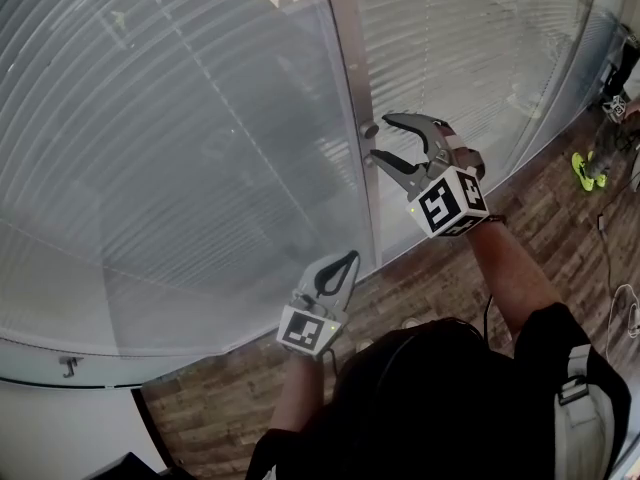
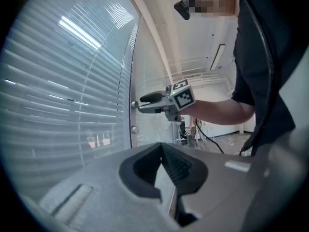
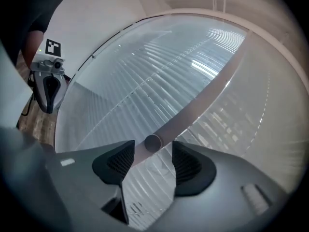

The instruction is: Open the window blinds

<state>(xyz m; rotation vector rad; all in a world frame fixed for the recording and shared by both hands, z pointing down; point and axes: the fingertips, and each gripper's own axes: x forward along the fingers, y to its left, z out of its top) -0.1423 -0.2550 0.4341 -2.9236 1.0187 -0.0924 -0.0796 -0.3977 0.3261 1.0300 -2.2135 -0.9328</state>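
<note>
Closed horizontal blinds (image 1: 180, 158) hang behind the glass on both sides of a grey upright frame post (image 1: 345, 68). A small round knob (image 1: 369, 130) sticks out of the post. My right gripper (image 1: 380, 139) is open, its tips either side of that knob without pressing it. In the right gripper view the knob (image 3: 153, 142) sits just ahead of the gap of the right gripper (image 3: 152, 154). My left gripper (image 1: 350, 258) is shut and empty, lower down near the glass. The left gripper view shows the left gripper (image 2: 161, 146), the right gripper (image 2: 145, 103) and a second knob (image 2: 134, 129) below.
A wooden floor (image 1: 440, 278) runs along the foot of the window. Cables (image 1: 615, 298) and a yellow-green shoe (image 1: 585, 171) lie at the right. A white ledge (image 1: 60, 408) is at the lower left. The person's dark-clothed body (image 1: 440, 398) fills the bottom.
</note>
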